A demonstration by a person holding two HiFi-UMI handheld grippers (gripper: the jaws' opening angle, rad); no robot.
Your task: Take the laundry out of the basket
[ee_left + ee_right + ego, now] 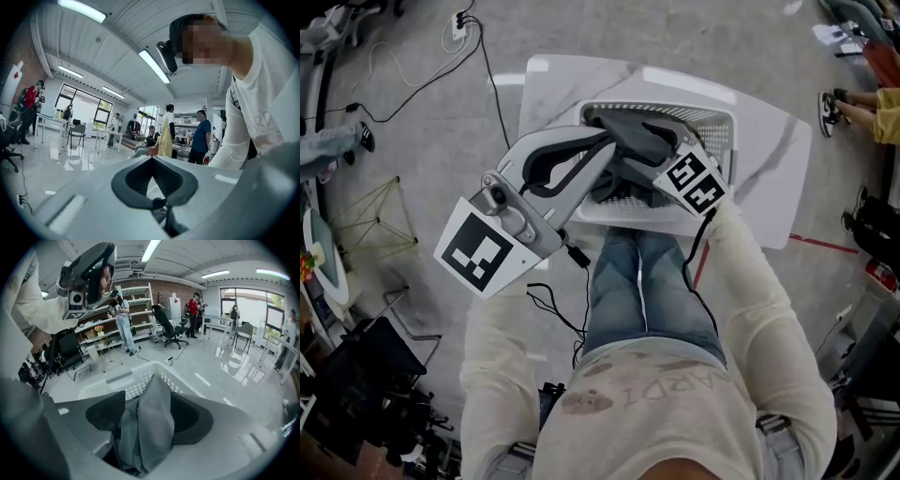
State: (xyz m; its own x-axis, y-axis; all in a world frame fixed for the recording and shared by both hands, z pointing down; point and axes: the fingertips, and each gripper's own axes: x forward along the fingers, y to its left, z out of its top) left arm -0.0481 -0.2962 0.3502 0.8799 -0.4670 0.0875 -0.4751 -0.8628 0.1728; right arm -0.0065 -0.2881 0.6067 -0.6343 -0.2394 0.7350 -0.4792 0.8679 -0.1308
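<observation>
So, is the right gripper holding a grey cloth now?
Yes, its view shows the right gripper shut on a grey cloth above the white basket.

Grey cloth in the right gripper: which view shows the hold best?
The right gripper view: the grey cloth stands clamped between the right gripper's jaws, over the white basket. The head view shows grey cloth in the basket, the hold hidden by the gripper itself. The left gripper view shows none clearly.

An open-plan lab or workshop is showing: people (202,136) are standing among white desks (50,121), black swivel office chairs (165,327) and white metal shelving (96,322) under long ceiling strip lights (153,65).
</observation>
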